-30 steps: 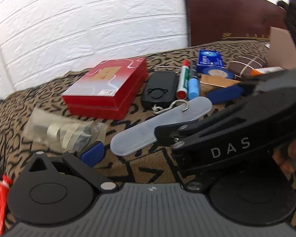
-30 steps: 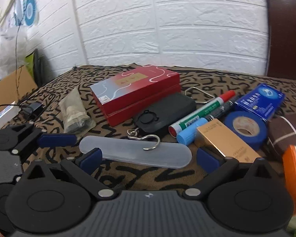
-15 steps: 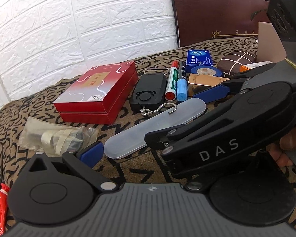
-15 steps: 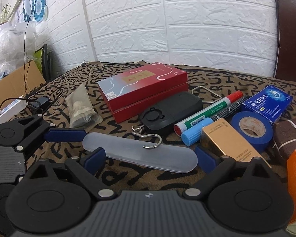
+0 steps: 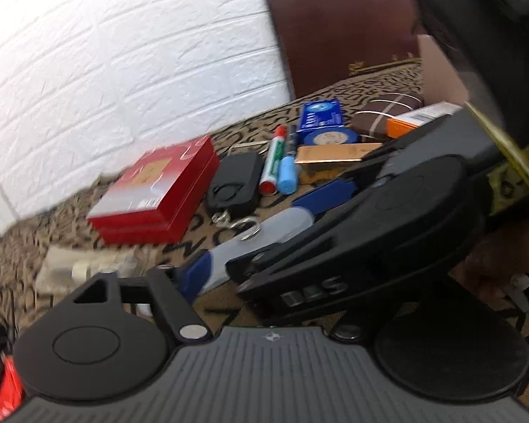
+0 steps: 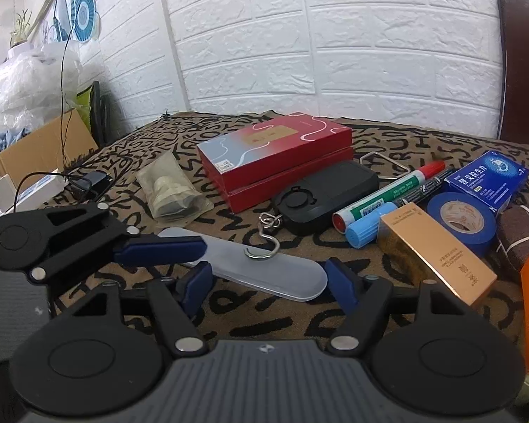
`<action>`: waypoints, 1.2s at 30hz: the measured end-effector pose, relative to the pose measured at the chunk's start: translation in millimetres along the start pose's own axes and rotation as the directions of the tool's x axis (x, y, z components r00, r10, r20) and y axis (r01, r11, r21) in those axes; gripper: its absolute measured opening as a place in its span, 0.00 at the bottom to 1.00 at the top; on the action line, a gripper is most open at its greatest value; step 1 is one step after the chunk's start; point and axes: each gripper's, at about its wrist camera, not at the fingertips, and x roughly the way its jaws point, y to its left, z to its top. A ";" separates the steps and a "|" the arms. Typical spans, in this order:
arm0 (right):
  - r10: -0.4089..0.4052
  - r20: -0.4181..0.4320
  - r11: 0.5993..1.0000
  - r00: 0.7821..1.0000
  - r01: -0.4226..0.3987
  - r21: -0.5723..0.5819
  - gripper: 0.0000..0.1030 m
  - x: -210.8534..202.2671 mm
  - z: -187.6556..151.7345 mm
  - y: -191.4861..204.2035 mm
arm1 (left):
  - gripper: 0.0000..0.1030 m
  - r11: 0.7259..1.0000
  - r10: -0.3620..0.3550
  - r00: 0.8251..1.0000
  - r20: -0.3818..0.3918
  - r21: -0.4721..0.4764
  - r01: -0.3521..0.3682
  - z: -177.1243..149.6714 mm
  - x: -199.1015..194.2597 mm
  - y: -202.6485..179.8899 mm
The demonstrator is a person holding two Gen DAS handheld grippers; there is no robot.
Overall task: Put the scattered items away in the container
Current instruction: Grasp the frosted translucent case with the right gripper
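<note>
A long frosted plastic case (image 6: 264,268) lies on the patterned cloth, with a metal hook (image 6: 264,251) resting on its top. My right gripper (image 6: 269,278) straddles the case's right part. Its jaws are closing and I see no pad pressing. My left gripper (image 5: 243,257) comes in from the left, and one blue finger (image 6: 162,248) lies along the far side of the case's left end. In the blurred left wrist view a blue finger (image 5: 197,271) sits at the case's (image 5: 285,222) near end. The other finger is hidden behind the right gripper's body (image 5: 370,232). The left jaws are closing too.
Behind the case stand a red box (image 6: 275,155), a black hanging scale (image 6: 328,194), markers (image 6: 388,190), a blue tape roll (image 6: 462,222), a blue carton (image 6: 486,176) and a gold box (image 6: 433,257). A plastic bag (image 6: 172,190) lies left. A cardboard box (image 6: 35,148) sits off the far left edge.
Both pairs of fingers have drawn closer together around the frosted case. The left gripper's finger has slid in along the case's left end, and the left view has rolled slightly and blurred.
</note>
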 end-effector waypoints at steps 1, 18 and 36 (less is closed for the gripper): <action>0.001 -0.003 1.000 1.000 -0.001 -0.003 0.73 0.2 0.2 0.4 | 0.86 1.000 0.012 1.000 -0.007 -0.018 -0.012 -2.1 -0.2 5.2; 0.092 -0.005 0.995 0.996 -0.091 0.043 0.85 1.0 3.7 -18.8 | 0.88 0.984 0.009 0.997 -0.083 -0.178 -0.024 -10.3 11.6 58.4; 0.076 0.025 0.996 0.997 -0.077 0.039 0.61 -15.7 -3.5 -32.4 | 0.48 0.997 -0.022 1.000 -0.009 -0.078 0.021 -12.5 -4.7 39.1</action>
